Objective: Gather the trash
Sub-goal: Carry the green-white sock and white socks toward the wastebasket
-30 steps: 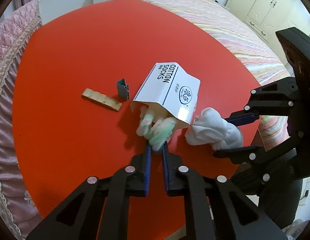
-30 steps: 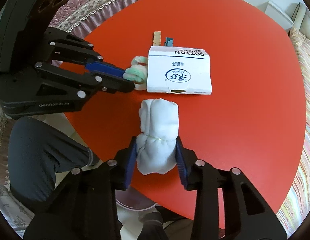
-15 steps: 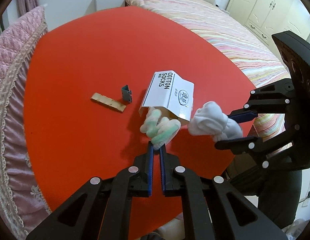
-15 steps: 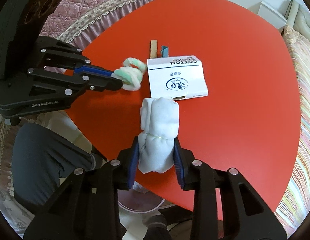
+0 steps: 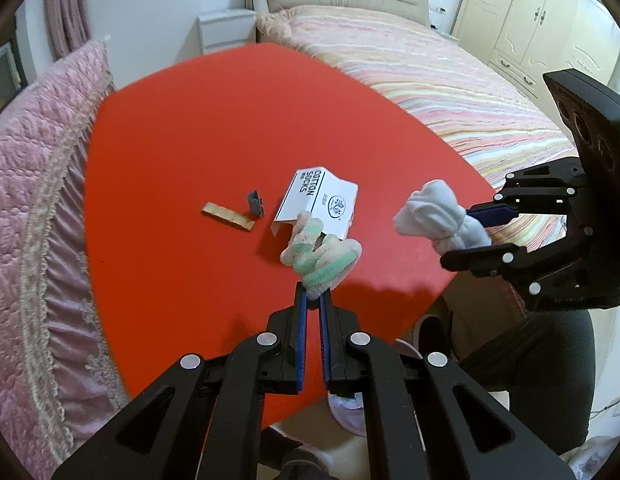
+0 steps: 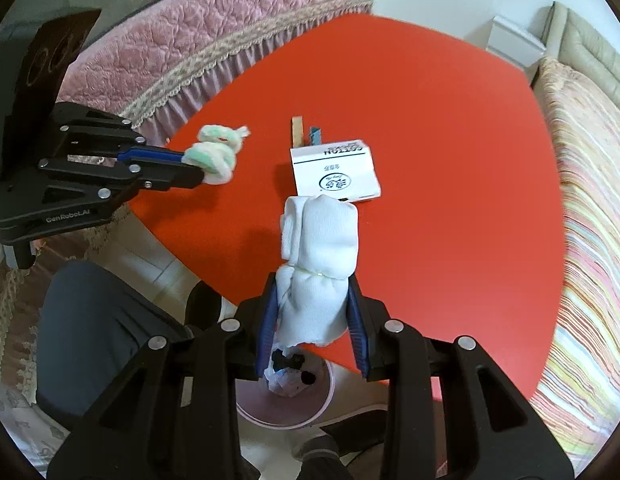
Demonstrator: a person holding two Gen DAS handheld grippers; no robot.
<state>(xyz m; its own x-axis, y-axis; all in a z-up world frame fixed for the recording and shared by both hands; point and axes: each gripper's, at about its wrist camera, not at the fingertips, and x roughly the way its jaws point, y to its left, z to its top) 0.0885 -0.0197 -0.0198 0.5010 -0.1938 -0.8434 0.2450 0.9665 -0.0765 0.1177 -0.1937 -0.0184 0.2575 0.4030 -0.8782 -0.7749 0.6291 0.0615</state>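
Right tool (image 6: 313, 316) grips white sock bundle (image 6: 318, 264), bin (image 6: 284, 398) directly beneath at near bench (image 6: 429, 200) edge; left tool (image 5: 313, 300) pinches green-white sock (image 5: 321, 256) above bench.

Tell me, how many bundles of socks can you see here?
2. The green-and-white sock bundle is pinched in the left tool, lifted above the red table. The white sock bundle is clamped in the right tool. Others may hide inside the sock box.

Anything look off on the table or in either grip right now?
Only the white COTTON SOCKS box: its open end gapes and looks bent, empty on the red table. The left gripper holds the green-and-white sock bundle; the right gripper holds the white bundle.
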